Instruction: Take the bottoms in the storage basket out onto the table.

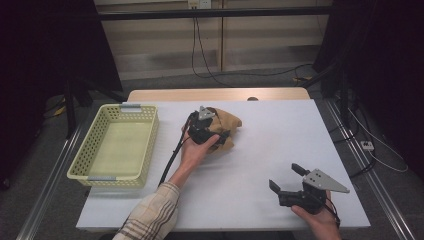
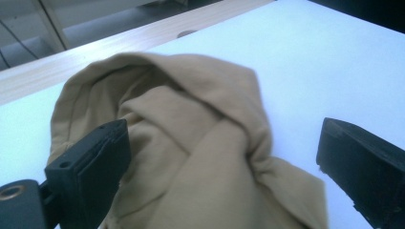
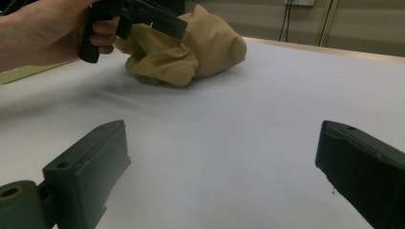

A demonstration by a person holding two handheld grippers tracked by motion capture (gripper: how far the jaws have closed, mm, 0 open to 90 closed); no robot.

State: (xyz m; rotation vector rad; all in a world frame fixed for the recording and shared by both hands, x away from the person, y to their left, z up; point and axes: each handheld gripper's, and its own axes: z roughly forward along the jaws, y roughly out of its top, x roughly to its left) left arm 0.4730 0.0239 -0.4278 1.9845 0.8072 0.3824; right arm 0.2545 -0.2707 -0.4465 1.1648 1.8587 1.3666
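A crumpled tan cloth (image 1: 227,126) lies on the white table top (image 1: 280,135), a little back of its middle. A person's left hand holds my left gripper (image 1: 212,126) right over the cloth's near side. In the left gripper view the left gripper (image 2: 222,129) stands open, its jaws wide apart with the cloth (image 2: 200,143) bunched between them and the left jaw against the fabric. Low at the front right, my right gripper (image 1: 286,177) is open with nothing between its jaws. The right gripper view looks past its own open jaws at the cloth (image 3: 191,52) and the left gripper (image 3: 143,16).
A pale yellow plastic basket (image 1: 90,150) with nothing in it stands at the table's left edge. A wooden strip (image 1: 220,94) runs along the far edge. Cables lie on the floor behind and to the right. Bare white table stretches between the two grippers.
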